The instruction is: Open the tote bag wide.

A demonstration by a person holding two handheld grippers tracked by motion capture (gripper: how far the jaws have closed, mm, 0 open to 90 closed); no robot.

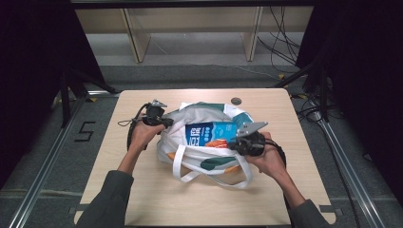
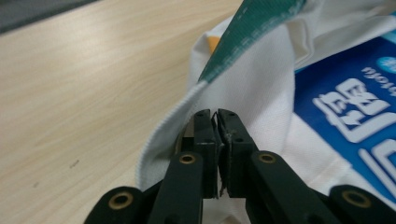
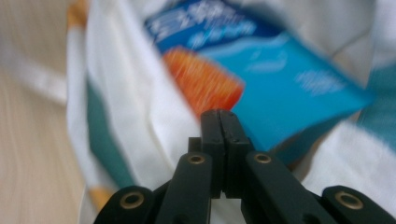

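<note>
On the table (image 1: 142, 199), near its middle, a white tote bag (image 1: 190, 154) with green patches is laid open, mouth up. A blue packet (image 1: 209, 134) with white print and an orange picture is seen inside the bag, lying flat and partly out of the mouth.

Left gripper (image 1: 164, 122): held at the bag's left rim. In the left gripper view the jaws are pressed together on the white rim cloth (image 2: 196, 100) just below the green trim (image 2: 247, 37); a thin edge of fabric is pinched between the pads. The packet's blue face (image 2: 355, 112) is seen just right of the jaws, under the cloth edge.

Right gripper (image 1: 236, 141): held at the bag's right side, over the packet's right end. In the right gripper view the jaws are shut tight, pad to pad; whether anything is clamped between them cannot be told, as the picture is blurred. The packet's light-blue corner (image 3: 299, 88) and orange patch (image 3: 203, 79) are seen just beyond the tips, white bag cloth (image 3: 140, 112) to their left.

Bag handles (image 1: 190, 173) are draped loose over the near side, toward the person. Both forearms are brought in from the near edge, one on each side of the bag
</note>
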